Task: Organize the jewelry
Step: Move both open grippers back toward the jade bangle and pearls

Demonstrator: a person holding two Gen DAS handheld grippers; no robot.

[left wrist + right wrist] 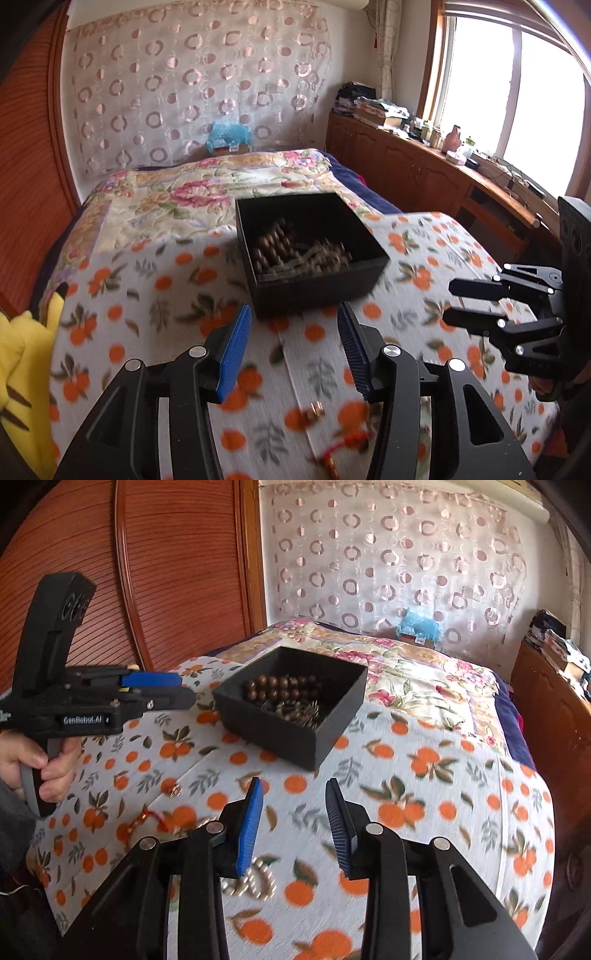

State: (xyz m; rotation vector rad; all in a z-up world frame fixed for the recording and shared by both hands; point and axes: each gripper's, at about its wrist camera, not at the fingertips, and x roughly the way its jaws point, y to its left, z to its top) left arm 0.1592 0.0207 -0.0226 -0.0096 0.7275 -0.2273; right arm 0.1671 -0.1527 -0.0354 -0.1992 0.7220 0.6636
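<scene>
- You are working over the bed point(424, 686), with an orange-print cloth point(406, 786) spread across it, probably to give the small pieces a plain place to lie.
- You are keeping the black box point(280, 734) open at the cloth's far side; brown wooden beads point(280, 686) and a pale chain tangle point(325, 254) are already sitting inside.
- You are holding the left gripper point(293, 347) released, nothing between its blue pads, just short of the box.
- You are carrying the right gripper point(293, 823) part open and empty too (its jaws are standing apart over bare cloth).
- Loose jewelry is waiting near you: a pearl string point(255, 880), a red cord piece point(155, 821) and a small gold ring point(317, 409).
</scene>
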